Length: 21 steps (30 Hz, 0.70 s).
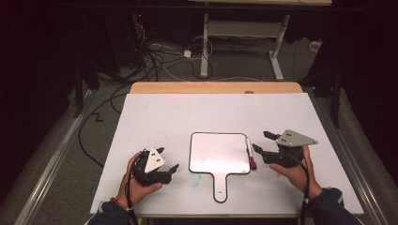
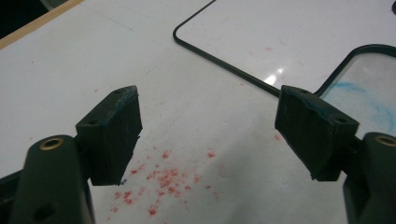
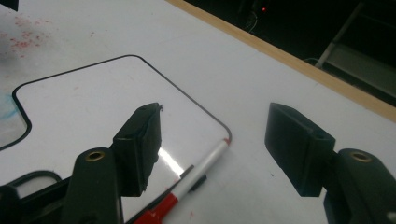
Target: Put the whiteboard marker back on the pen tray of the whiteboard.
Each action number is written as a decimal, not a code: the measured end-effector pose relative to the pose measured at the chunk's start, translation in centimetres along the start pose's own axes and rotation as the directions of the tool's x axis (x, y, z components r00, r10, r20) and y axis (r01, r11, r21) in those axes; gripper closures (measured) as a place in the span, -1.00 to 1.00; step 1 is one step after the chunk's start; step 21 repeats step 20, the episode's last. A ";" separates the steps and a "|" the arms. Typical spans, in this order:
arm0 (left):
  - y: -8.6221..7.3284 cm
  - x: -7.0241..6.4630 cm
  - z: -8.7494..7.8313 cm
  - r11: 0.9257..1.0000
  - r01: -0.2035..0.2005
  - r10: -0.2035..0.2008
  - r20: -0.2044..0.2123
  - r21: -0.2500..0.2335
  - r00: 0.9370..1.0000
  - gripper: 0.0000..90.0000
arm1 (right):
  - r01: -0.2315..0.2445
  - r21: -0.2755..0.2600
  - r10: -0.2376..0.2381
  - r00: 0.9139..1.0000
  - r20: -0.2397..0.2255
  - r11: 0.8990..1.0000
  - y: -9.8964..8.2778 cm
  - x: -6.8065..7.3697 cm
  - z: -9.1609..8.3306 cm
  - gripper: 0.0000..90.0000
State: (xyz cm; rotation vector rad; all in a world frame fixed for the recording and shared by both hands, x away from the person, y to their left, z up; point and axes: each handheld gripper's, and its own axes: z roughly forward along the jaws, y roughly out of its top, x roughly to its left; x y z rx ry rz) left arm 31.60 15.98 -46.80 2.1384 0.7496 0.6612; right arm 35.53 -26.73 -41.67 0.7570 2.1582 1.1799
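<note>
The handled whiteboard [image 1: 219,153] lay flat near the middle of the desk [image 1: 164,112], its short handle pointing back toward the person, and it served as the mark for everything else. Along the whiteboard's right edge lay the marker [image 1: 250,153], touching or overlapping that border, its long axis running near-to-far parallel with the edge, the red cap at the end nearer the person and the white barrel reaching away. The right tongs [image 1: 263,143] stood just to the right of the whiteboard, tipped toward the marker, with the jaws spread wide and nothing between them; in the right gripper view the marker [image 3: 194,179] lay on the desk below the gap, slanting up from the left jaw, and neither pad touched it. The left tongs [image 1: 168,158] hung off the whiteboard's left side, near its lower corner, likewise spread wide and holding nothing; in the left gripper view they [image 2: 208,133] framed a patch of desk flecked with red marker crumbs [image 2: 161,179], with the whiteboard's dark rim [image 2: 224,65] beyond. The right hand [image 1: 293,171] was plainly the nearer one to the marker, which lay just left of its jaws; the left hand [image 1: 136,180] was a whole board's width away. Any pickup would probably fall to the right tongs, closing across the barrel rather than along it.
</note>
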 end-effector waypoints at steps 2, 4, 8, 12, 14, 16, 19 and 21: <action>-0.1 -0.1 0.0 1.000 -0.009 0.009 -0.005 0.006 1.000 -0.53 | 0.011 -0.020 -0.011 1.000 0.003 1.000 -0.4 0.1 -1.1 -0.23; -0.2 -0.2 0.1 1.000 -0.012 0.012 -0.011 0.015 1.000 -0.53 | 0.013 -0.041 -0.012 1.000 0.009 0.999 -0.9 0.0 -2.2 -0.27; -0.3 -0.2 0.1 1.000 -0.008 0.008 -0.021 0.010 1.000 -0.53 | 0.018 -0.048 -0.016 0.999 0.046 0.999 -2.4 -0.1 -3.9 -0.30; -0.3 -0.3 0.1 1.000 0.005 -0.005 -0.027 0.007 1.000 -0.54 | 0.002 -0.037 0.000 0.999 0.051 0.999 -4.5 -0.2 -4.6 -0.38; -0.3 -0.3 0.2 1.000 0.010 -0.010 -0.032 0.007 0.999 -0.54 | 0.014 -0.017 -0.013 0.998 0.064 1.000 -5.1 -0.1 -4.7 -0.38; -0.3 -0.3 0.3 1.000 0.002 -0.001 -0.037 0.015 0.999 -0.56 | 0.010 -0.008 -0.010 0.998 0.061 1.000 -5.4 -0.1 -4.7 -0.40; -0.2 -0.3 0.7 0.999 -0.010 0.011 -0.043 0.033 0.999 -0.56 | 0.007 -0.015 -0.006 0.998 0.063 1.000 -5.4 -0.1 -4.8 -0.41; -0.2 -0.3 0.8 0.999 -0.013 0.015 -0.042 0.035 0.999 -0.56 | 0.009 -0.022 -0.007 0.998 0.066 1.000 -5.3 -0.1 -4.9 -0.41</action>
